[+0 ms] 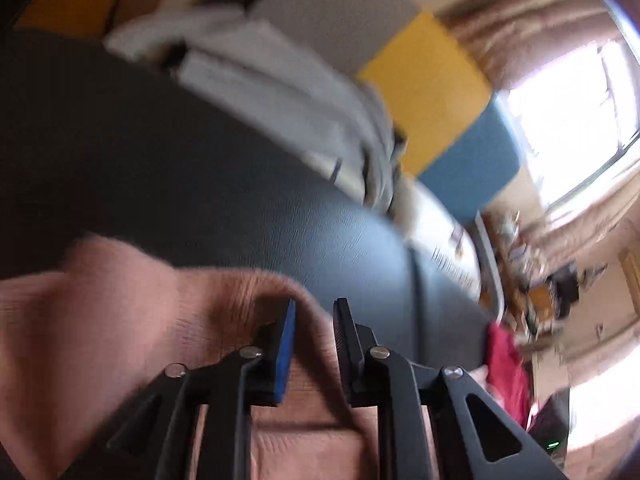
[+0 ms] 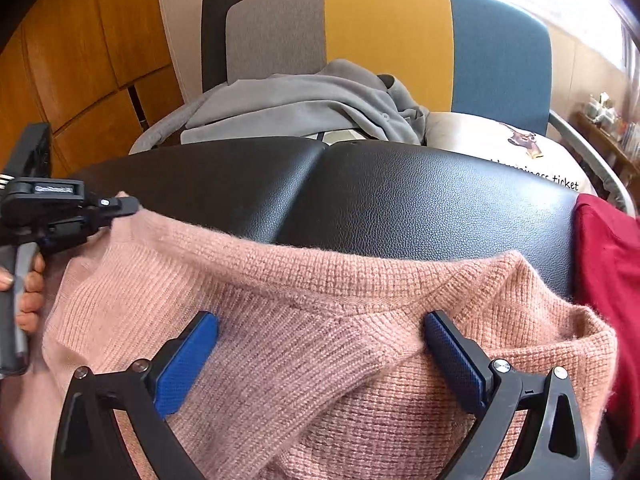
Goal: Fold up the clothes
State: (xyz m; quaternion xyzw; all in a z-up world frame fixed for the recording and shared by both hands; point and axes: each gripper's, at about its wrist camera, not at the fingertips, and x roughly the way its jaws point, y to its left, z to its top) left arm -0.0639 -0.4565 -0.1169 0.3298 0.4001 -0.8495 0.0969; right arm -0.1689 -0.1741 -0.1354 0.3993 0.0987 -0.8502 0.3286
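Note:
A pink knit sweater (image 2: 304, 320) lies spread over a black padded surface (image 2: 400, 196), neckline toward the far side. In the right wrist view my right gripper (image 2: 320, 344) stands open and wide just over the sweater below the collar, with nothing pinched between its blue pads (image 2: 188, 360). My left gripper (image 2: 120, 204), held by a hand (image 2: 28, 292), sits at the sweater's far left corner, which is pulled up to its tip. In the blurred left wrist view the left gripper (image 1: 314, 320) has its jaws narrow with a ridge of the pink sweater (image 1: 120, 312) between them.
A grey garment (image 2: 304, 108) is heaped behind the black surface on a chair with grey, yellow and blue panels (image 2: 384, 40). A red cloth (image 2: 608, 280) lies at the right edge, beside a white printed cushion (image 2: 500, 148). Wooden cabinets (image 2: 80, 60) stand to the left.

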